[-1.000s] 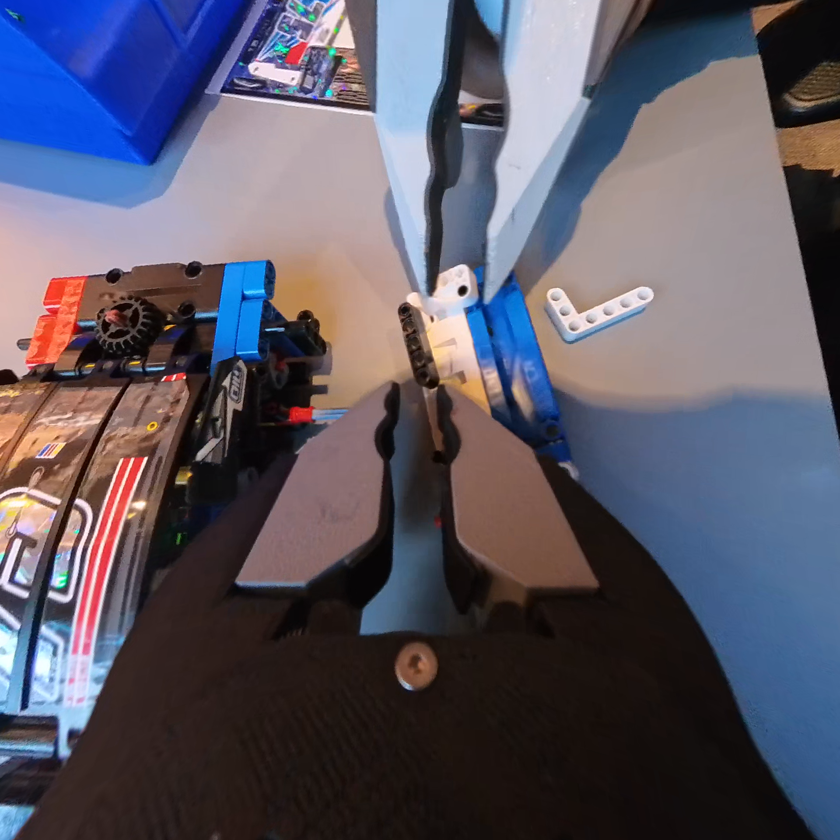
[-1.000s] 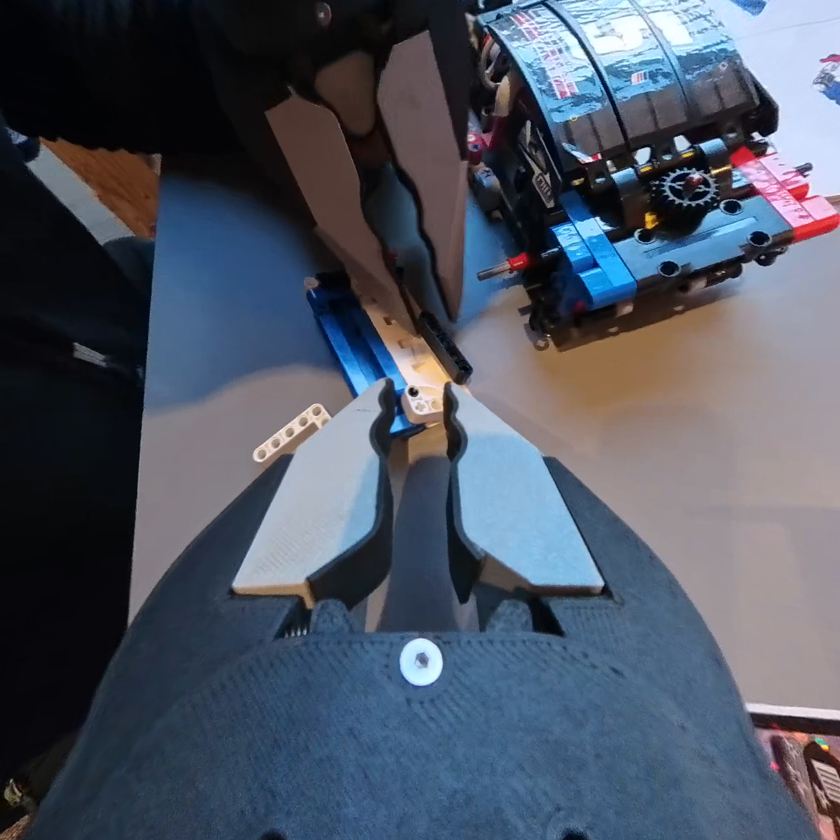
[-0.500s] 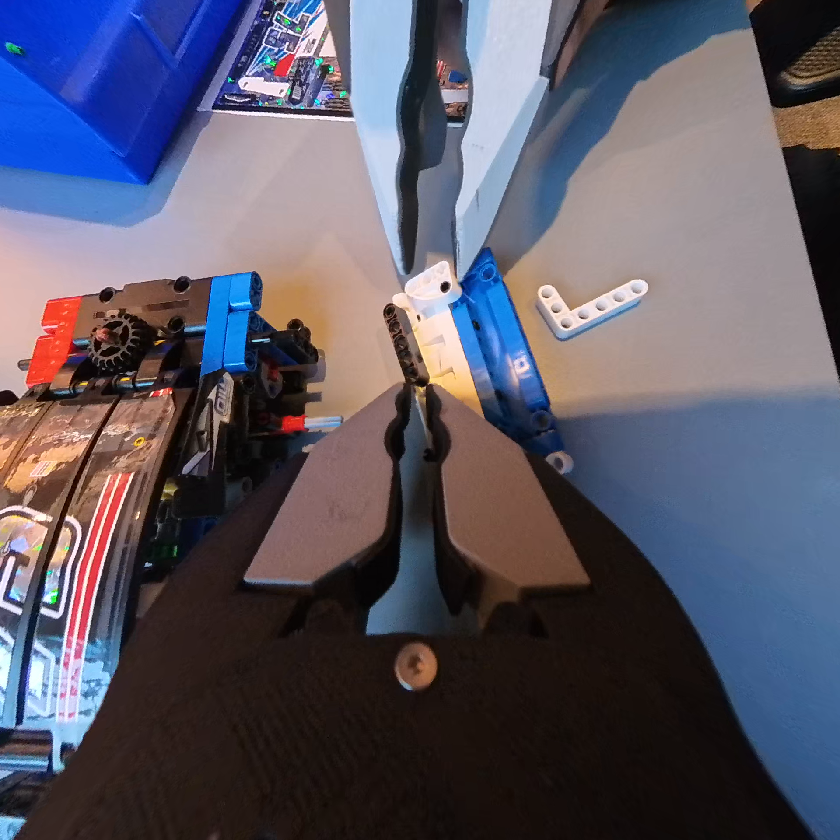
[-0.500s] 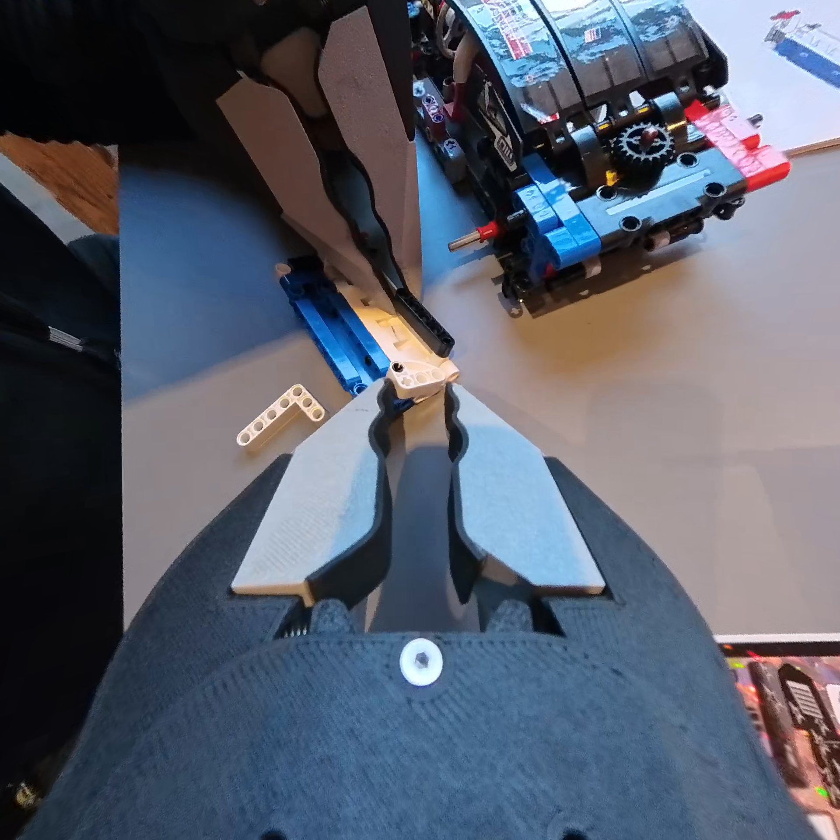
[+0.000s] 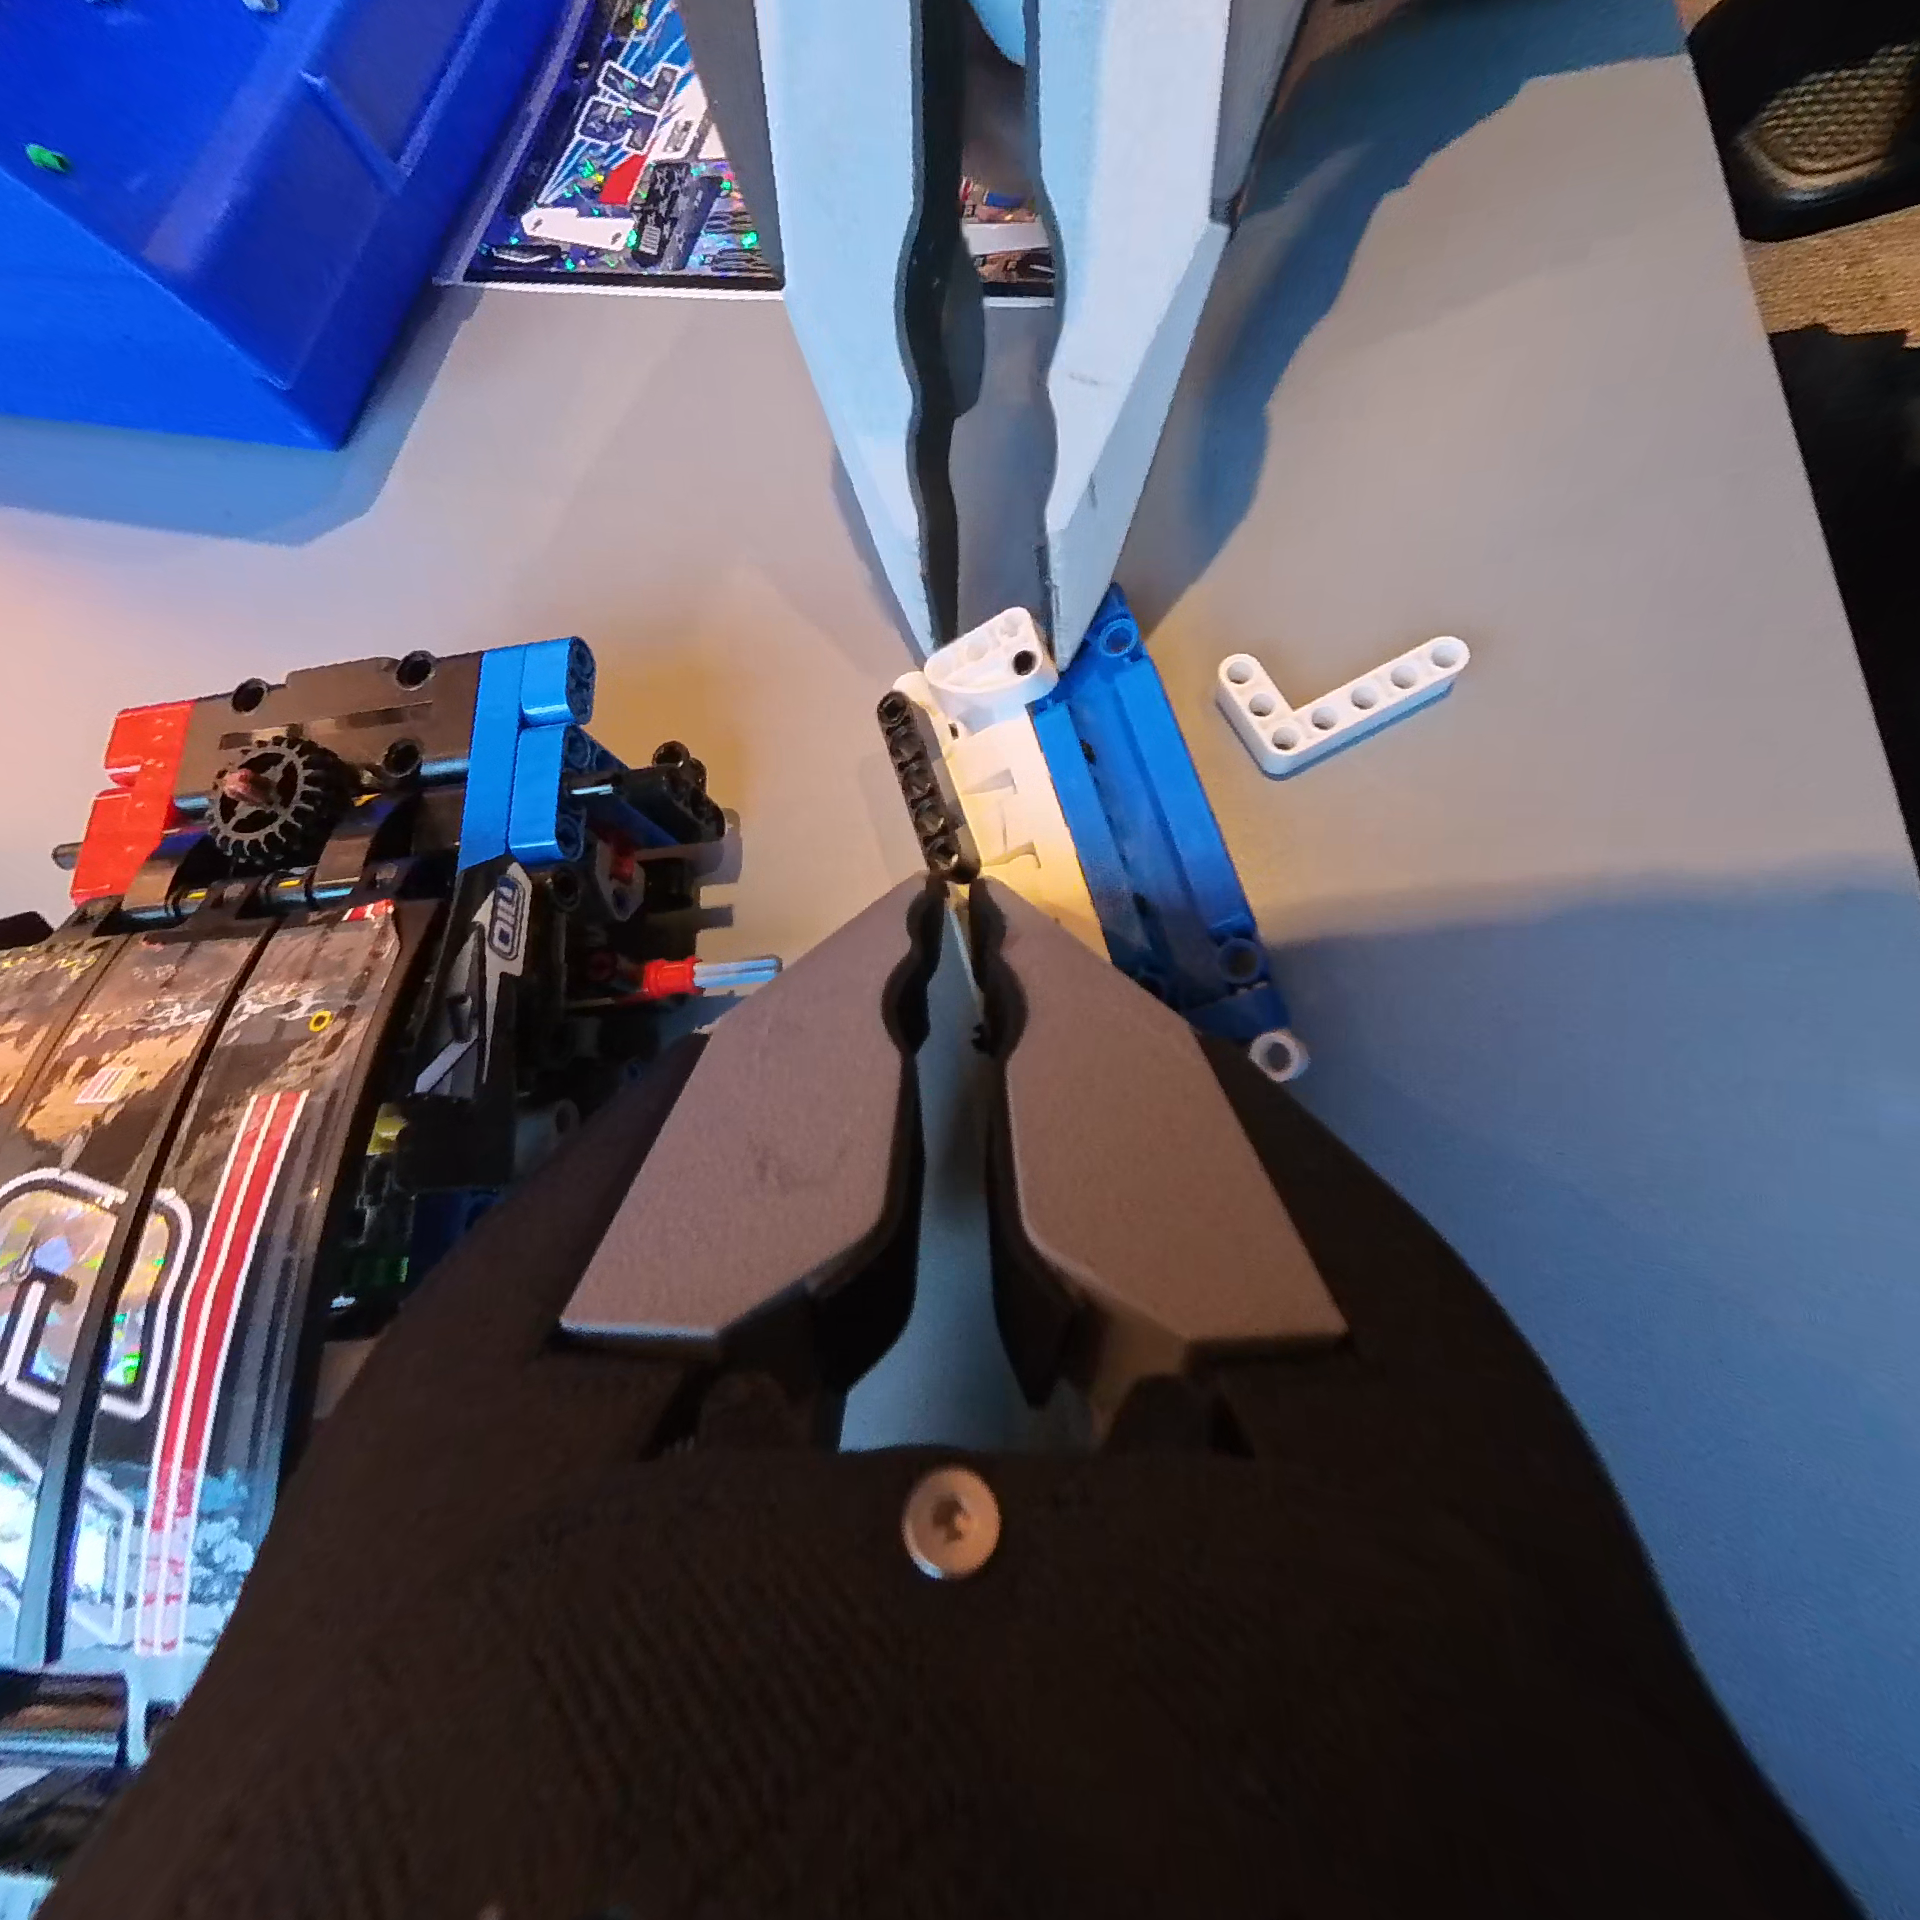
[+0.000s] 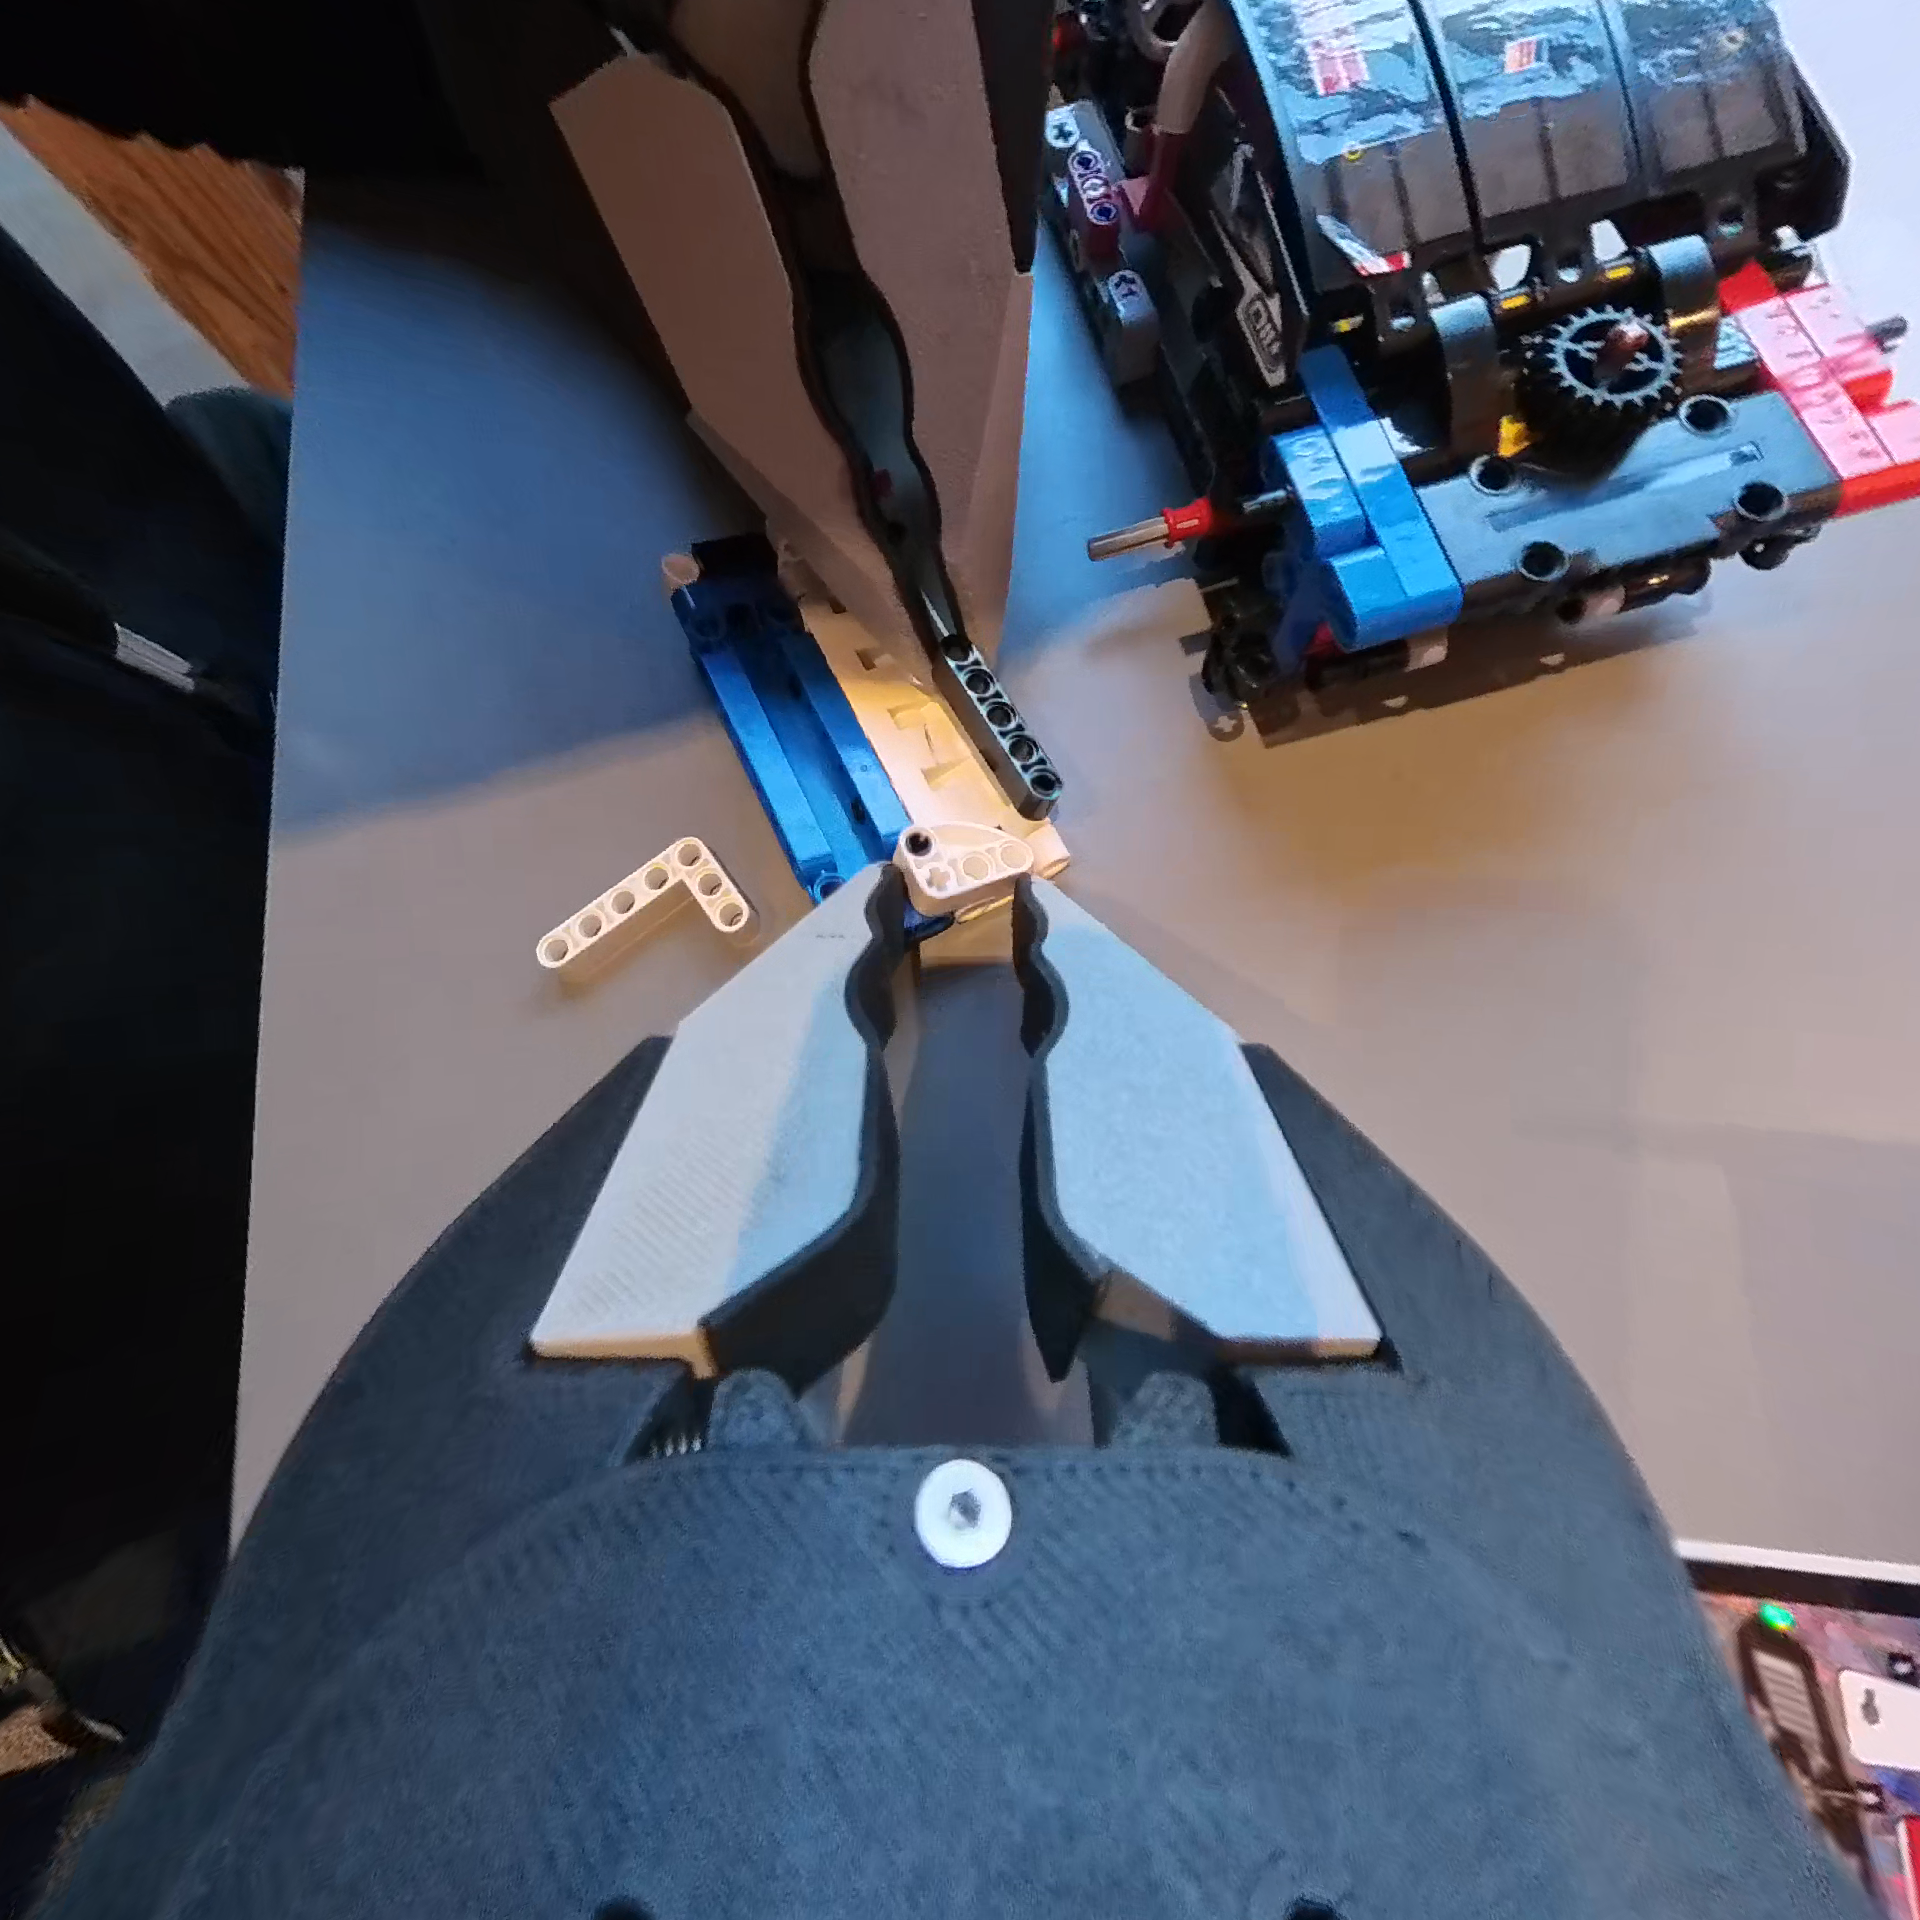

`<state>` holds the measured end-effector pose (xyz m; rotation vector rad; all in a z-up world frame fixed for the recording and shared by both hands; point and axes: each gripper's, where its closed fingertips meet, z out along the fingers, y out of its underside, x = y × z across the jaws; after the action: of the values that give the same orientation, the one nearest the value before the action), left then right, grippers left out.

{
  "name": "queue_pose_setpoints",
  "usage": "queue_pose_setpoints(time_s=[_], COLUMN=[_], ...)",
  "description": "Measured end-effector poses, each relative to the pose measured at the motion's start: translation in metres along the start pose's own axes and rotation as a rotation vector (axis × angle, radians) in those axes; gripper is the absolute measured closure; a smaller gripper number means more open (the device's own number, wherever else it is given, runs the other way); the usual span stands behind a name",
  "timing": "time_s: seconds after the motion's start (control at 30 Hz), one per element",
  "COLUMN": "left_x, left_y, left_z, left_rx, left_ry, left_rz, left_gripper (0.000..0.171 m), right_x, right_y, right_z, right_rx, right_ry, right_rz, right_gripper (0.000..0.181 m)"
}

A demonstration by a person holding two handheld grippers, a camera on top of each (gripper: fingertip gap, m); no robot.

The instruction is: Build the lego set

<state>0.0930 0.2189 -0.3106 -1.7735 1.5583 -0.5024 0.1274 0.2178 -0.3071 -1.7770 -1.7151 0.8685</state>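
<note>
A sub-assembly of blue beams (image 5: 1143, 831), a white panel (image 5: 1013, 821) and a black beam (image 5: 925, 790) lies on the grey table. My left gripper (image 5: 956, 896) is shut on its near end. It enters the right wrist view from the top (image 6: 935, 613). My right gripper (image 6: 956, 896) is shut on a small white connector piece (image 6: 961, 862) at the sub-assembly's other end. This gripper (image 5: 987, 634) and the piece (image 5: 987, 665) also show in the left wrist view. The blue beams (image 6: 779, 717) and black beam (image 6: 1003, 717) show in the right wrist view.
A large black, blue and red car model (image 5: 312, 883) (image 6: 1507, 364) stands beside the sub-assembly. A loose white L-shaped beam (image 5: 1340, 707) (image 6: 644, 914) lies on its other side. A blue bin (image 5: 208, 208) and a printed sheet (image 5: 623, 187) sit at the table's far end. My hands' fingertips stand some 4 centimetres from each other.
My left gripper's jaws have narrowed onto the sub-assembly's end. The white connector piece in my right gripper has turned so its holes face up. The sub-assembly has swung slightly.
</note>
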Motion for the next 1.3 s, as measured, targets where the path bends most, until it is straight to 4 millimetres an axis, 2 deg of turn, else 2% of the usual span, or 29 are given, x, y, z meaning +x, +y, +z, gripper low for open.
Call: queue_pose_setpoints(time_s=[0.43,0.63,0.73,0.83,0.93,1.1,1.23,1.3], left_x=[0.003,0.003,0.002,-0.003,-0.008,-0.016,-0.008,-0.003], left_y=[-0.001,-0.001,0.000,-0.004,-0.016,-0.030,-0.021,-0.008], left_z=[-0.001,0.000,0.000,-0.005,-0.016,-0.050,-0.079,-0.092], left_rx=[0.012,0.006,0.001,0.013,0.075,0.129,0.116,0.050], left_ry=[0.010,0.004,0.001,-0.019,-0.025,-0.111,-0.175,-0.196], left_rz=[0.029,0.031,0.029,0.018,-0.042,-0.083,-0.130,-0.140], left_gripper=[0.169,0.169,0.166,0.156,0.147,0.145,0.146,0.145], right_x=[-0.002,-0.001,0.000,0.002,0.003,-0.002,-0.010,-0.012], right_y=[0.000,-0.001,-0.007,-0.013,-0.016,-0.010,-0.007,-0.005], right_z=[0.002,-0.001,-0.011,-0.023,-0.033,-0.045,-0.053,-0.055], right_rx=[-0.065,-0.052,0.008,0.074,0.123,0.153,0.182,0.195], right_ry=[-0.117,-0.078,-0.024,0.041,0.117,0.200,0.235,0.255], right_rz=[-0.212,-0.186,-0.148,-0.105,-0.085,-0.064,-0.051,-0.047], right_gripper=[0.163,0.163,0.159,0.158,0.159,0.160,0.161,0.161])
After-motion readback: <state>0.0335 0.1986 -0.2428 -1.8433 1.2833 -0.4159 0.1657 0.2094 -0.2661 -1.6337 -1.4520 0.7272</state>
